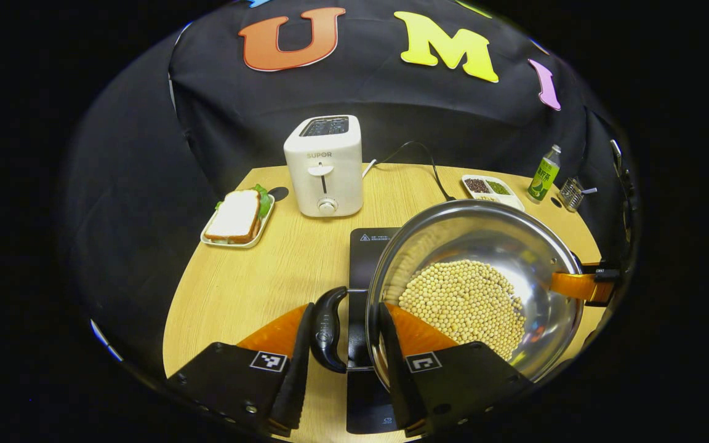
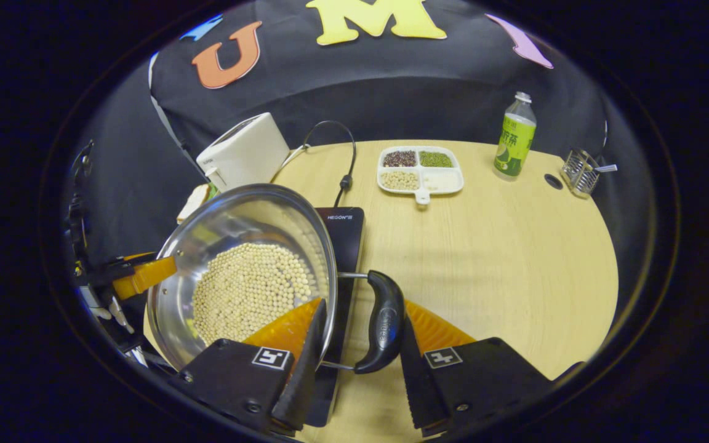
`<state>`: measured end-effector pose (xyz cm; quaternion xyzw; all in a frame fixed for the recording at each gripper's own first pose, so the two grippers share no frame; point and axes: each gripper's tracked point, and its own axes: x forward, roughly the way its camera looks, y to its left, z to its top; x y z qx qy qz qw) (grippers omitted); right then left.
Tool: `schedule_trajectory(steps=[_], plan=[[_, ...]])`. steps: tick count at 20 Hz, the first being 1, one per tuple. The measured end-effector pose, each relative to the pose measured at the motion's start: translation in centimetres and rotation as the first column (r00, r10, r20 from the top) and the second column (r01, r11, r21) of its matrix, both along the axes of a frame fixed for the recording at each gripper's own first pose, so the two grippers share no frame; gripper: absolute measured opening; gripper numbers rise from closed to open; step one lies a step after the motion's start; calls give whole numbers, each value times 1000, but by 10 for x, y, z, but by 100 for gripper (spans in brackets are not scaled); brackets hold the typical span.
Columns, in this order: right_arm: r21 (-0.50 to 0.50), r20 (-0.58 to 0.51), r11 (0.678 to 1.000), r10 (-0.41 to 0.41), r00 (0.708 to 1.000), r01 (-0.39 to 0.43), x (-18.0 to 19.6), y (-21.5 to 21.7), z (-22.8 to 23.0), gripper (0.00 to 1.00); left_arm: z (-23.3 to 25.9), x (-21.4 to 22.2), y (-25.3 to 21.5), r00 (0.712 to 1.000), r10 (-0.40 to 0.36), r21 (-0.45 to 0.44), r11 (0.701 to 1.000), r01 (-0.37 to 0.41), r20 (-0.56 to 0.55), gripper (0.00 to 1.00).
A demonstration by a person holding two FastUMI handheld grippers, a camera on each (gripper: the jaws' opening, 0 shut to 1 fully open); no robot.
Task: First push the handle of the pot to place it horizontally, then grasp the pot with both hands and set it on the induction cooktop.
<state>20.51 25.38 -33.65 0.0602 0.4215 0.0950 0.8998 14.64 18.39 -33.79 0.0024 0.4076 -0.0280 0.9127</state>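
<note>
Pot of polished steel [image 1: 484, 246], filled with soybeans, is gripped at both black handles by left tool [image 1: 342, 344] and right tool [image 2: 360, 344]; lowering onto black induction cooktop [image 1: 367, 246] remains.

The pot [image 1: 502, 246] is shiny polished metal, mirror-like inside, with a layer of matt pale beans [image 1: 462, 304] in the bottom. Its side handle [image 1: 328, 329] looks like glossy black plastic on thin metal wire. The cooktop [image 1: 364, 258] is smooth black glass — pretty reflective. The table [image 2: 502, 246] is light wood grain with a soft satin finish. The toaster [image 1: 325, 166] is smooth white plastic, and the bottle [image 2: 514, 138] is clear plastic with a glossy label. Gripper fingers [image 1: 413, 335] — ribbed translucent orange with matt black edges.
</note>
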Motion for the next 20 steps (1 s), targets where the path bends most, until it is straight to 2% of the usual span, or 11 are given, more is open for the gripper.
schedule_trajectory(steps=[8,11,14,15,16,20], plan=[[11,38,1000,-8,999,7,2,0,2,67,-7,-2,-3,1000,-18,-22,1000,18,-19,62],[8,32,1000,-10,999,10,2,-1,1,70,-11,-2,-9,1000,-9,-92,996,7,-15,77],[15,62,1000,-17,998,16,5,0,5,72,-3,3,-2,1000,14,-98,995,-12,20,79],[18,74,1000,-21,997,20,7,-1,7,76,-2,4,0,1000,21,-96,995,-18,22,90],[14,89,1000,-24,996,23,9,-3,9,76,1,5,2,999,24,-87,996,-21,28,96],[-3,153,1000,-14,988,15,11,-10,23,76,7,7,2,999,31,-88,996,-27,44,97]])
